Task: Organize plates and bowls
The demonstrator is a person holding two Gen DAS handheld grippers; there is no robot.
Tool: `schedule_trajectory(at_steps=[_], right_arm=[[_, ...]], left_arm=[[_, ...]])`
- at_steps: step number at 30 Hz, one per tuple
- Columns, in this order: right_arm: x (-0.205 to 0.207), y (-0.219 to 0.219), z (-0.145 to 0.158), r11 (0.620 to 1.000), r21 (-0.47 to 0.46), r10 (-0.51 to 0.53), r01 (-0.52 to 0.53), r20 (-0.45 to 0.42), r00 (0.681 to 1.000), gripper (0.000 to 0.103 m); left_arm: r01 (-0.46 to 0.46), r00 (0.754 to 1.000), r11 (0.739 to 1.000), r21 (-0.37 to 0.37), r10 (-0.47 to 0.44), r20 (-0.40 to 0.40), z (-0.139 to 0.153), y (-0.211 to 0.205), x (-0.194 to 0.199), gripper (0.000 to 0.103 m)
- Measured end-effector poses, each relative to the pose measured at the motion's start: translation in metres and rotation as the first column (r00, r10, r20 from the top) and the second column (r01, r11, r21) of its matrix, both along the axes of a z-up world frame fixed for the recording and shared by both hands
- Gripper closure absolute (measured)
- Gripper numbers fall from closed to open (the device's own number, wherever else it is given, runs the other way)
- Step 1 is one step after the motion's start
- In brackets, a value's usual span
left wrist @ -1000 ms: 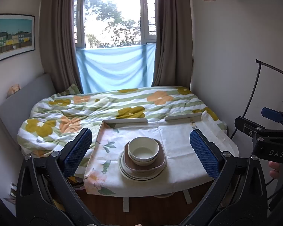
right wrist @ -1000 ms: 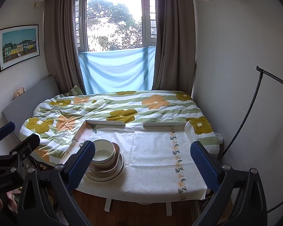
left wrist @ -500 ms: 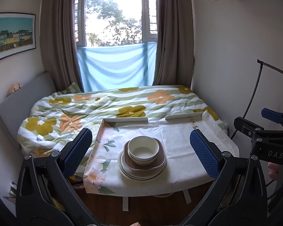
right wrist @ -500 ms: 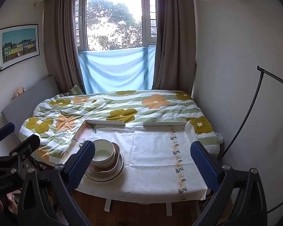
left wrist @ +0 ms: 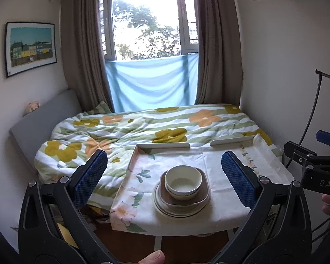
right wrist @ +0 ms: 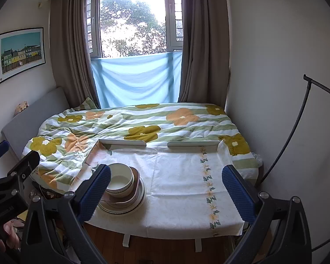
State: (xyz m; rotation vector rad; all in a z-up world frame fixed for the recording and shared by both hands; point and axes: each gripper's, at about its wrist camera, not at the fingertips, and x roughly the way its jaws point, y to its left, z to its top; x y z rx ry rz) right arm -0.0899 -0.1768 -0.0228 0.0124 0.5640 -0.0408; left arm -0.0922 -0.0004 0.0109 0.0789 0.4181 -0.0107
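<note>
Cream bowl (left wrist: pixel 183 182) atop stacked plates (left wrist: pixel 181 206); left gripper (left wrist: pixel 165 177) and right gripper (right wrist: pixel 166 188), lettered "DAS", both spread, empty.

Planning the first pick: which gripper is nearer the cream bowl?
Left. The left gripper faces the cream bowl head-on; the right gripper points at bare cloth beside it.

Daylight is supplied by the window (left wrist: pixel 151 22), which is blown out to near white in both views. Walls and curtains (right wrist: pixel 70 44) beside it are left dim by the backlight. The tabletop (right wrist: pixel 182 176) and bed (left wrist: pixel 143 125) are evenly, softly lit; only faint shadows are seen. Strong fisheye bending is seen at the edges, with black vignetting in the corners. Focus is sharp mid-frame; the blue-padded fingers (left wrist: pixel 90 173) are rendered slightly soft.
</note>
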Motion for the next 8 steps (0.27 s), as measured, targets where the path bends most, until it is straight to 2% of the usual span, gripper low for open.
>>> schedule_trajectory(at_steps=[8], right_arm=[[0.029,0.0,-0.011,1.0,0.001,0.001,-0.001,-0.022,1.0,0.002]], left_arm=[[0.022,1.0,1.0,-0.01,-0.022,0.011,-0.003,0.0,0.026,0.0]])
